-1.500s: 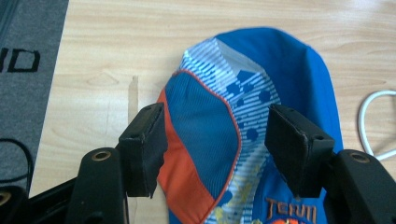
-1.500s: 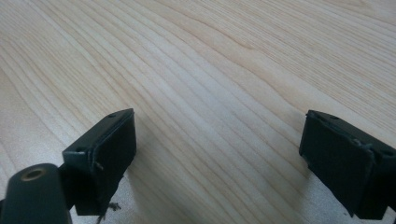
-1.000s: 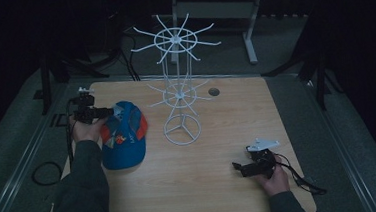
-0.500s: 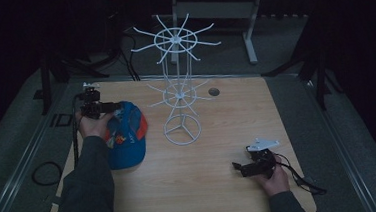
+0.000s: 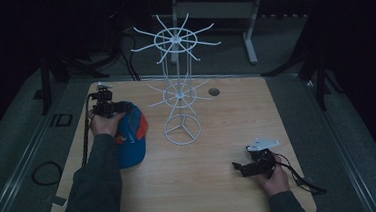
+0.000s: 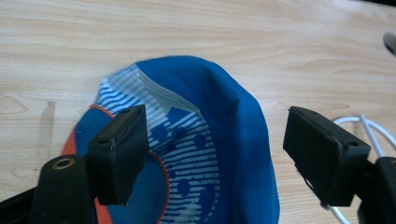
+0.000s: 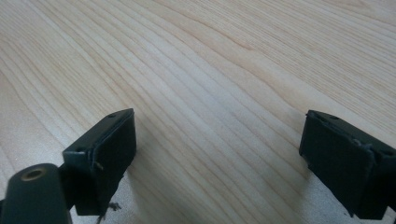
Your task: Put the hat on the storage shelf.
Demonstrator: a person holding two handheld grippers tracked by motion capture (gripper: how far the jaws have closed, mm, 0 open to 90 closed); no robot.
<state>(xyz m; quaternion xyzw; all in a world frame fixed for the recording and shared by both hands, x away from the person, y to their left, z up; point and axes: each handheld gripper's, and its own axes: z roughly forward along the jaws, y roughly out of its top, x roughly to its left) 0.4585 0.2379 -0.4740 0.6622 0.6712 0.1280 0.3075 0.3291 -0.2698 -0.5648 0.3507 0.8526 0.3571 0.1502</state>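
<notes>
A blue cap (image 6: 210,140) with an orange brim edge, its lining white with blue stripes and dots; white wire rack (image 5: 178,86); pale wood-grain tabletop (image 5: 232,193); black tools.

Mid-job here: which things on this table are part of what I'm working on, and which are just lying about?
In the job:
- blue cap with orange trim, lying on the table between the open jaws of the left gripper
- white wire rack with radiating prongs, standing beside the cap; likely where it goes

Lying about:
- small dark round disc near the table's far edge
- right gripper, open, over bare wooden table
</notes>
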